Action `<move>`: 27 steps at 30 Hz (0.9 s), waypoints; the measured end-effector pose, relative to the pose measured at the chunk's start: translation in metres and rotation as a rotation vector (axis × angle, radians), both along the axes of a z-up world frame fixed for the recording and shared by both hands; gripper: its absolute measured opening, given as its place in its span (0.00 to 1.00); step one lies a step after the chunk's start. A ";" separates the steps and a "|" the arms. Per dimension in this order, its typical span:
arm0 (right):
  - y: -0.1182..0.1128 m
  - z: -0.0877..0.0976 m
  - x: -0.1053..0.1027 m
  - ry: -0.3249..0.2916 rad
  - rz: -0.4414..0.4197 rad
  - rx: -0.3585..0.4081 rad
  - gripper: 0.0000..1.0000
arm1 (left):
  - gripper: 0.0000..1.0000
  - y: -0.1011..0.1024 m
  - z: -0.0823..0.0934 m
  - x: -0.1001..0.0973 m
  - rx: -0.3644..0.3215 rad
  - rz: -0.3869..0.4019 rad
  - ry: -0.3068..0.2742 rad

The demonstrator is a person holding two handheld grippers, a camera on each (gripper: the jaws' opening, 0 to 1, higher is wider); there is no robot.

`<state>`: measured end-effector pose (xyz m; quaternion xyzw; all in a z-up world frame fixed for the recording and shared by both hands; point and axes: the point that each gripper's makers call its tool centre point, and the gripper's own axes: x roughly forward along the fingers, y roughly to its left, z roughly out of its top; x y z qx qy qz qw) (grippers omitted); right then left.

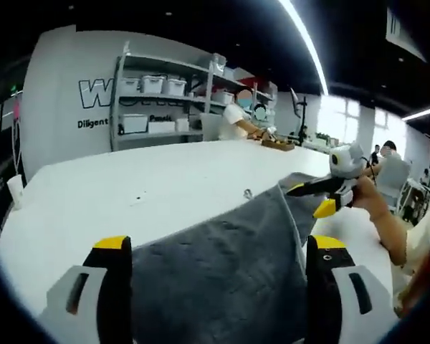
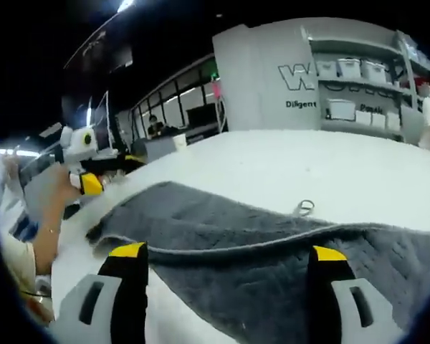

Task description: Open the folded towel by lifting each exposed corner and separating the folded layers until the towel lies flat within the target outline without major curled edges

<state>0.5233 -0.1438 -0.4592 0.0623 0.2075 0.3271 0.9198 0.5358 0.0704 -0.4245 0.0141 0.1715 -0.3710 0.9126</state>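
Left claw (image 1: 218, 251): jaws stand wide, yellow-tipped, with grey cloth lying between them; I cannot tell that they pinch it.
Towel (image 1: 222, 272): dark grey, spread on the white table (image 1: 143, 186), running from the near edge of the left gripper view away to the right, where a far corner lifts toward the other claw.
Right claw (image 1: 319, 197): seen from the left gripper view it is held in a hand (image 1: 365, 197) at the towel's far right corner; whether it grips the cloth I cannot tell.
Right claw, own view (image 2: 226, 254): jaws wide apart, the towel (image 2: 272, 244) draped across between them, a folded edge (image 2: 222, 249) with paler hem crossing just beyond the tips.
Left claw, far left of right gripper view (image 2: 89, 183): yellow tip near the towel's left corner.
Shelving (image 1: 165, 100): against the far wall, holding white bins.
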 end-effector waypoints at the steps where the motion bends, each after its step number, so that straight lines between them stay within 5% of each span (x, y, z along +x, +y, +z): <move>1: -0.004 0.004 0.004 -0.006 -0.028 0.050 0.84 | 0.99 0.000 -0.003 0.000 0.007 -0.002 0.003; 7: -0.027 0.012 0.023 0.012 -0.172 0.245 0.71 | 0.97 0.008 -0.017 -0.007 0.018 -0.004 0.027; 14: -0.028 -0.013 0.031 0.090 -0.206 0.282 0.36 | 0.96 0.014 -0.021 -0.014 0.022 0.007 0.038; 17: -0.024 -0.006 0.037 0.090 -0.238 0.378 0.29 | 0.95 0.013 -0.012 -0.017 -0.002 0.008 0.020; 21: -0.021 -0.008 0.040 0.091 -0.238 0.364 0.15 | 0.94 0.010 -0.009 -0.019 -0.015 -0.001 0.010; 23: -0.028 -0.040 0.040 0.151 -0.265 0.223 0.01 | 0.94 0.009 -0.009 -0.021 -0.010 -0.004 0.006; 27: -0.025 -0.032 0.038 0.139 -0.247 0.276 0.00 | 0.93 0.010 -0.010 -0.021 -0.012 -0.005 0.012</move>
